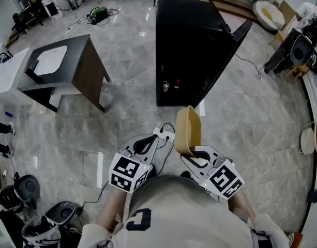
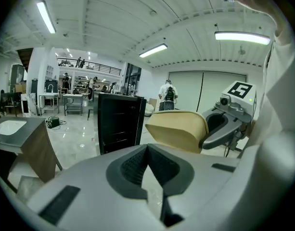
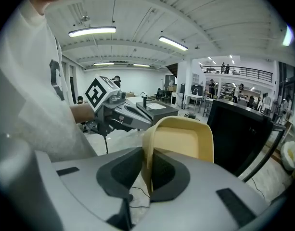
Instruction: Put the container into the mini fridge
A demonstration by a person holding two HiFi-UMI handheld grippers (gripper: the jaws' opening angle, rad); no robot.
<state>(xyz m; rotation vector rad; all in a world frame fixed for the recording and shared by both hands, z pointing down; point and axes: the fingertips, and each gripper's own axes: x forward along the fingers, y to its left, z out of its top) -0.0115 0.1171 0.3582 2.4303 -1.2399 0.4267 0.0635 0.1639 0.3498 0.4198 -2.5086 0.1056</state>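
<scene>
A tan plastic container (image 1: 188, 129) stands on edge in the air, with my right gripper (image 1: 192, 151) shut on its wall. In the right gripper view the container (image 3: 183, 141) rises from between the dark pads (image 3: 121, 170). The black mini fridge (image 1: 189, 45) stands on the floor ahead, its door (image 1: 228, 56) swung open to the right and two small bottles (image 1: 170, 84) low inside. My left gripper (image 1: 148, 138) hovers just left of the container, shut and with nothing in it. In the left gripper view its tips (image 2: 147, 148) meet, and the container (image 2: 178, 129) and fridge (image 2: 117, 121) lie beyond.
A dark table with a white basin (image 1: 60, 68) stands left of the fridge. A power strip with cable (image 1: 163, 133) lies on the floor below the grippers. Chairs (image 1: 60, 213) sit at lower left, and a counter with bowls (image 1: 308, 141) runs along the right.
</scene>
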